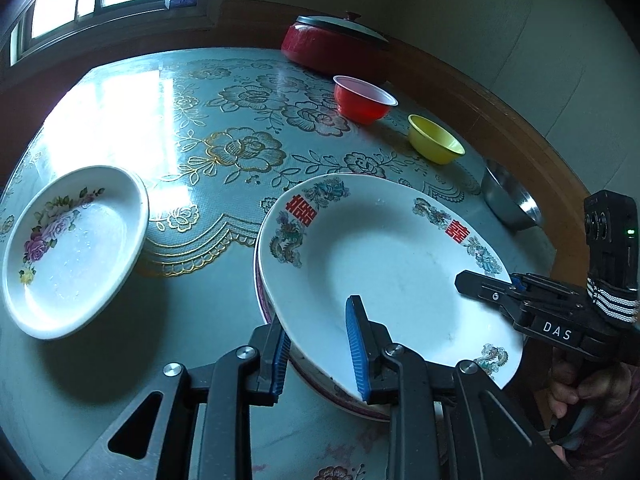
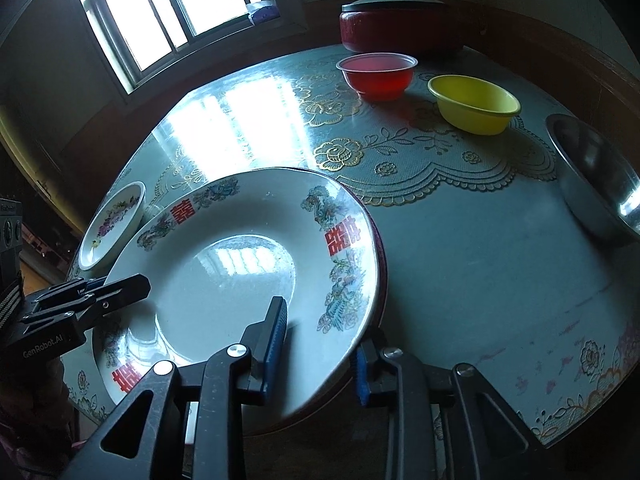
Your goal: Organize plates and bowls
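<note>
A large white plate with red characters and dragon patterns lies on a second plate with a dark red rim. My left gripper is shut on its near rim, one pad on top and one beneath. My right gripper straddles the opposite rim, one finger over the plate and the other outside the edge, with the pads not pressing. Each gripper shows in the other's view: the right gripper and the left gripper. A smaller flowered plate lies to the left.
Along the table's far right side stand a red plastic bowl, a yellow bowl and a steel bowl. A lidded red pot sits at the back. The round table has a floral cover.
</note>
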